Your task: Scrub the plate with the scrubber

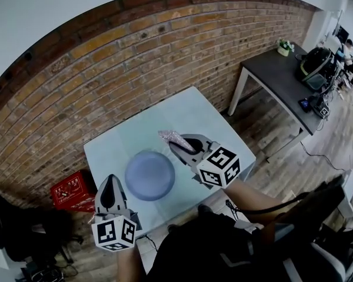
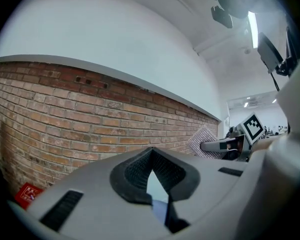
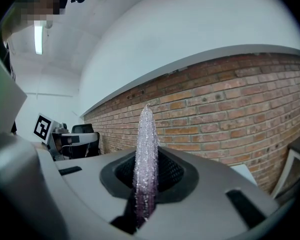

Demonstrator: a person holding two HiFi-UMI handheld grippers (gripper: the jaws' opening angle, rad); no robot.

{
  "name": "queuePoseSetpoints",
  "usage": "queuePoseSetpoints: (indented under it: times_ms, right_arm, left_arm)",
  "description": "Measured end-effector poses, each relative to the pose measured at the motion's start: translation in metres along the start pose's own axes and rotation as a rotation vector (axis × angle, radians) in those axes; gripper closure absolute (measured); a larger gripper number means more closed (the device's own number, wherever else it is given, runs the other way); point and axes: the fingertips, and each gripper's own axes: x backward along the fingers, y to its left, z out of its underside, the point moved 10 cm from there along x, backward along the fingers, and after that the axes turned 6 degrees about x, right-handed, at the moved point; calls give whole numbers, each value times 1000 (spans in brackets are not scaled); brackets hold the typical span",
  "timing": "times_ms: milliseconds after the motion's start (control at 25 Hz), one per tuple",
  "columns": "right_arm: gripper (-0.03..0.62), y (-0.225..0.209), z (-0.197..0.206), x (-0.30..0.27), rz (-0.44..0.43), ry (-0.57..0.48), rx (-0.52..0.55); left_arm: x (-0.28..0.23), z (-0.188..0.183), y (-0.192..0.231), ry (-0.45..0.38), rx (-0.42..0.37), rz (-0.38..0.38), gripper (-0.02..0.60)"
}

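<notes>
1. Plate (image 1: 149,174) is lying flat on the pale desk (image 1: 194,107), between the two sets of jaws and apart from both.
2. The scrubber (image 3: 146,134), pink and glittery, is standing on edge between the jaws of the right gripper (image 1: 175,143), which are pinching its lower part. Its tip is sticking out beyond them.
3. The left gripper (image 2: 151,155) is hovering beside the plate, its jaws pressing together at the tips and gripping nothing.

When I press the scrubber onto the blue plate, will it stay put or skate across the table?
The plate lies loose on a smooth-looking table, nothing bracing it, so sideways strokes will probably slide it. It sits flat and shallow, so tipping seems unlikely unless you press its rim. The left gripper beside it holds nothing.
</notes>
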Motion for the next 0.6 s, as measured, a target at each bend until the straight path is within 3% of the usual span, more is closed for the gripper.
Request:
queuePoseSetpoints:
  times_ms: [600]
  right_arm:
    - [534, -18, -10, 5, -13, -18, 53]
  left_arm:
    - [-1, 0, -10, -20, 3, -62, 572]
